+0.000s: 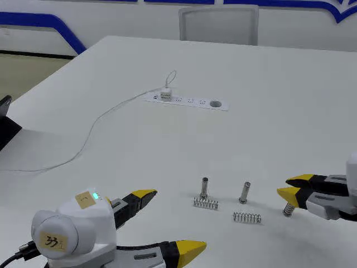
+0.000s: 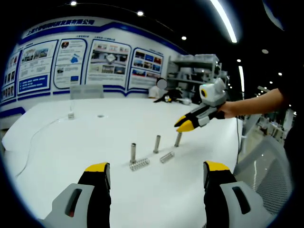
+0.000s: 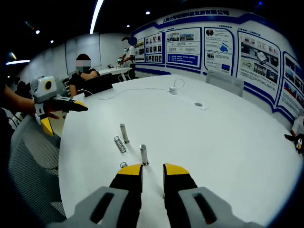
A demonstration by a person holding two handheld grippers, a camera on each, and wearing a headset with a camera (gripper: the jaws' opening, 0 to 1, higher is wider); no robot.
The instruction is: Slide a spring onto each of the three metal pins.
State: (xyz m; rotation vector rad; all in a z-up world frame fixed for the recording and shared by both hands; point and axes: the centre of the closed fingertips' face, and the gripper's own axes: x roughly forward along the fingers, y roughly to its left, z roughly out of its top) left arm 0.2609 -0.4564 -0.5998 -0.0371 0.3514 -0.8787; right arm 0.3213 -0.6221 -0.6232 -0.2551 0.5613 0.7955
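The right hand-held gripper (image 1: 285, 186) is cut off by the head view's right edge. The third pin (image 1: 289, 207) is partly hidden behind its tips — a spring (image 1: 287, 213) seems seated on it, the coils too small to be confirmed.

The white worktop (image 1: 279, 78) holds three little metal pins (image 1: 204, 187) and two loose springs (image 1: 206, 204) near its front edge, and a power strip (image 1: 187, 101) with a cord (image 1: 100, 120) nearer the far edge.
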